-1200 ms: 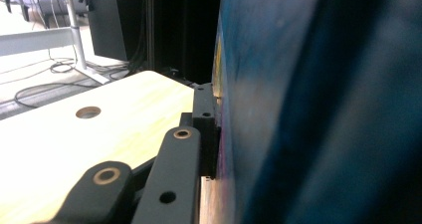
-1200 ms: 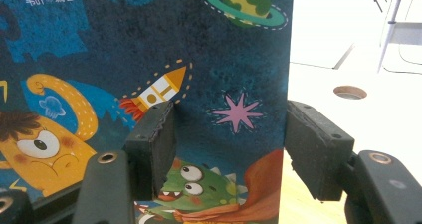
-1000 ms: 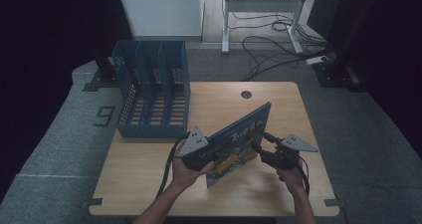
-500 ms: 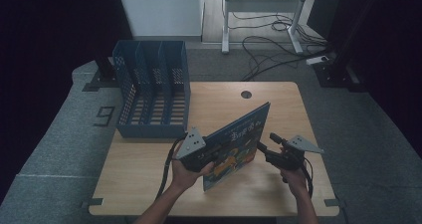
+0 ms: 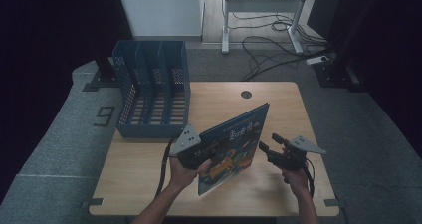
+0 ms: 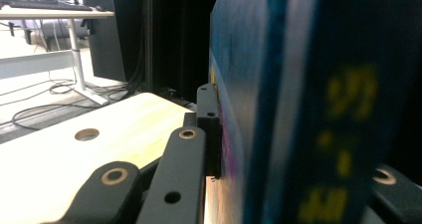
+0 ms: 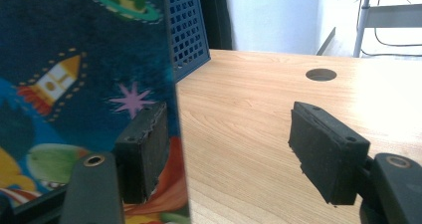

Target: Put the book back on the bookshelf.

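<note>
A picture book [image 5: 234, 144] with a dark blue space-themed cover stands tilted on its lower edge above the table's front. My left gripper [image 5: 213, 152] is shut on its left part; in the left gripper view one finger [image 6: 209, 124] presses the cover of the book [image 6: 298, 99]. My right gripper [image 5: 268, 141] hovers open just right of the book's right edge, apart from it. In the right gripper view the book [image 7: 74, 59] stands behind the left finger [image 7: 144, 149], and bare table lies between the jaws of the gripper [image 7: 236, 152].
A blue mesh file rack [image 5: 149, 89] with several slots stands at the table's back left, also seen behind the book as a blue rack [image 7: 186, 30]. The wooden table [image 5: 298, 114] has a round cable hole [image 5: 246, 94] near its far edge. Cables lie on the floor beyond.
My right gripper has drawn back a little to the right from the book's edge. The book stays in my left gripper, almost unmoved.
</note>
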